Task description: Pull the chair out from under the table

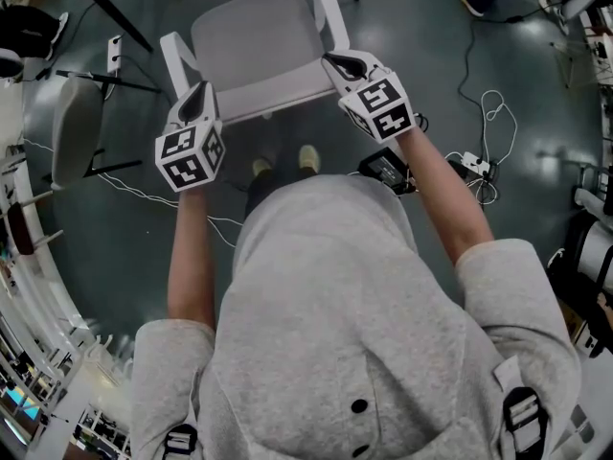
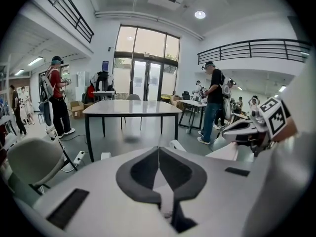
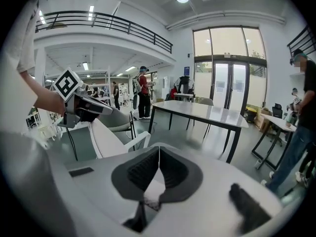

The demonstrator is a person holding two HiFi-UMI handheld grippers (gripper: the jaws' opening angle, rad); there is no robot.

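Nearest the head view is the person's grey hoodie (image 1: 335,333). Both bare forearms are stretched forward and down from it, the left forearm (image 1: 190,257) fairly straight and the right forearm (image 1: 450,199) angled in. The marker cubes face up at the camera and both grippers tip downward.

The left gripper (image 1: 204,92) is on the left end of the backrest (image 1: 273,99) top edge, and the right gripper (image 1: 337,62) is on the right end. Both gripper views show the dark pads brought together, tips meeting, with a thin white strip nipped between them. I read that strip as the backrest edge, so each gripper is clamped on it and not empty. The right gripper view also shows the other gripper sitting on that white backrest.

The chair (image 1: 254,36) is light grey with white armrests. It stands on bare dark floor (image 1: 431,56), with its backrest just ahead of the person's shoes (image 1: 306,156) and its seat pointing away.

Nothing overhangs the seat. In both gripper views the grey-topped table (image 2: 131,107) with black legs is well apart, further ahead. Judgement: the pull looks done or nearly done. What may be left is a small final drag, then letting go of the backrest.

Further out, a second chair (image 1: 77,127) stands to the left. White cables and a power strip (image 1: 474,166) lie on the floor to the right, near the chair's path but not touching it. People (image 2: 213,100) stand by other tables at the far side of the room.
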